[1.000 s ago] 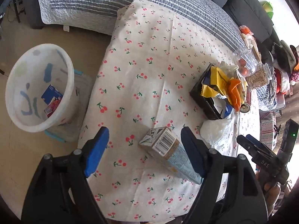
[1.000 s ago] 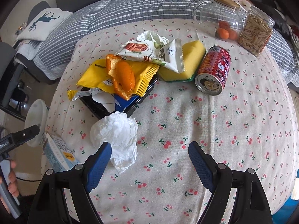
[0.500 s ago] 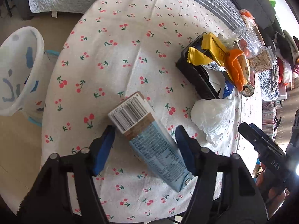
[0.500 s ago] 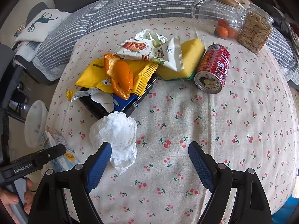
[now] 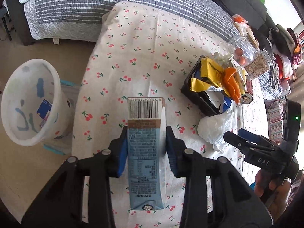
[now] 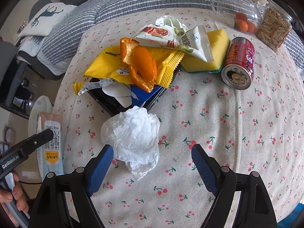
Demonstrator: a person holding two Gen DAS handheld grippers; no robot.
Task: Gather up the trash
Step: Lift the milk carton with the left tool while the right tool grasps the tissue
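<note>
My left gripper (image 5: 146, 146) has just been closing on the pale blue milk carton (image 5: 145, 152) at frame centre, so next I carry it to the white plastic bin (image 5: 28, 102) at left, right gripper (image 6: 152, 167) wide.

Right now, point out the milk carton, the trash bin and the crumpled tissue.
milk carton (image 5: 142, 110), left wrist view, barcode panel.
trash bin (image 5: 11, 133), left wrist view, near rim.
crumpled tissue (image 6: 133, 133), right wrist view, middle of the wad.
</note>
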